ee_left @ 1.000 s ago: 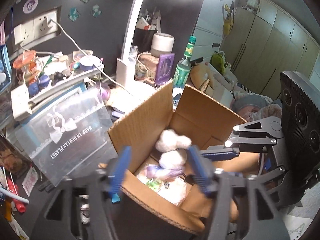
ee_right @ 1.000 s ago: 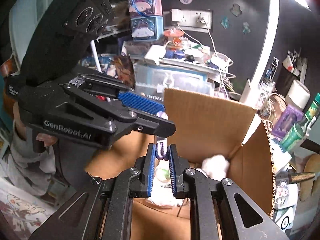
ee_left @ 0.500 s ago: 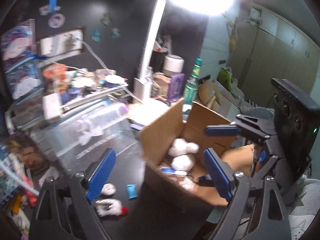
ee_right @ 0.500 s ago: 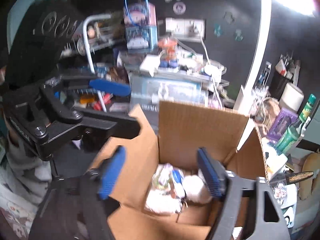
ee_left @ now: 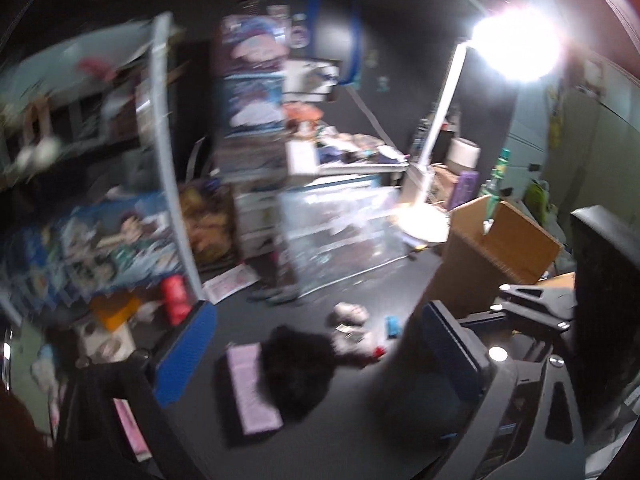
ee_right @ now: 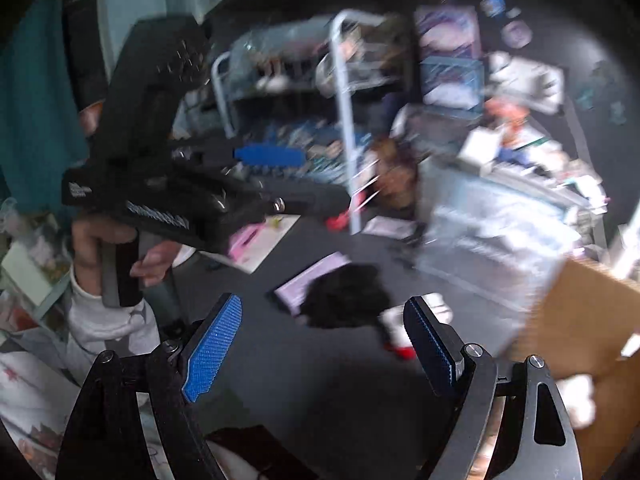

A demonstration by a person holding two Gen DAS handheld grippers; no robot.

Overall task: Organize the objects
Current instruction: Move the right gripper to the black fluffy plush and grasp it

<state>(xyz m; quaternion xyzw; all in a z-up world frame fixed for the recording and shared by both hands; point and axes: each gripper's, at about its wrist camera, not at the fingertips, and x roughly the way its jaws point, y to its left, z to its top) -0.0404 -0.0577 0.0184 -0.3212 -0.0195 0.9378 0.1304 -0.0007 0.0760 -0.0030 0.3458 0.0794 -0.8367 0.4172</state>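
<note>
Both views are motion-blurred. On the dark desk lie a black fluffy object (ee_left: 298,372), a pink flat pack (ee_left: 250,392), a white plush with a red spot (ee_left: 354,340) and a small blue piece (ee_left: 392,326). The open cardboard box (ee_left: 492,256) stands to their right. My left gripper (ee_left: 320,348) is open and empty above these items. My right gripper (ee_right: 324,340) is open and empty, pointing at the black fluffy object (ee_right: 344,300) and pink pack (ee_right: 308,280); the box (ee_right: 576,320) is at its right.
A clear plastic storage box (ee_left: 340,236) stands behind the items. A lit white desk lamp (ee_left: 436,140) stands by the cardboard box. A white-framed shelf rack (ee_left: 164,160) with packets fills the left. A red object (ee_left: 176,298) lies at its foot.
Both grippers swung left, away from the cardboard box toward the loose items on the desk. The right gripper, shut on a small purple item a second ago, released it into the box and stays open.
</note>
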